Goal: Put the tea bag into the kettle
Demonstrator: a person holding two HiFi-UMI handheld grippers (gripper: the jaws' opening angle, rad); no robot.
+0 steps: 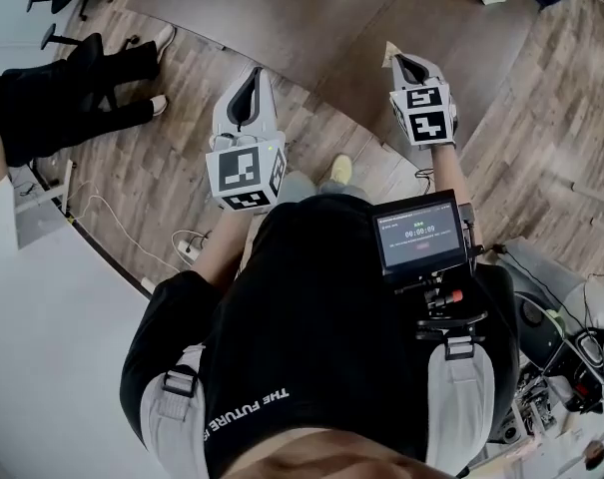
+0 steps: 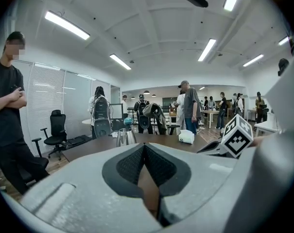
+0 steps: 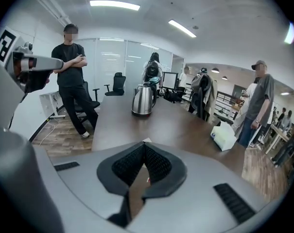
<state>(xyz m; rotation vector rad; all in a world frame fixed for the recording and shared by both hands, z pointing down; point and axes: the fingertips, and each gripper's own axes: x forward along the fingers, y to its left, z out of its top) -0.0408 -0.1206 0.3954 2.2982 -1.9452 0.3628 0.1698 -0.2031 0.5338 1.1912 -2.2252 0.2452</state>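
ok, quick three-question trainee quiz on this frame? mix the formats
1. True or false: the kettle stands on the floor.
2. Pick one. The right hand-held gripper is: A) open, B) shut on the tea bag, C) shut on nothing.
3. Fill in: in the right gripper view, the tissue box lies to the kettle's ____.

Key:
1. False. It stands on the table.
2. B. A corner of the bag pokes out past the closed jaw tips.
3. right
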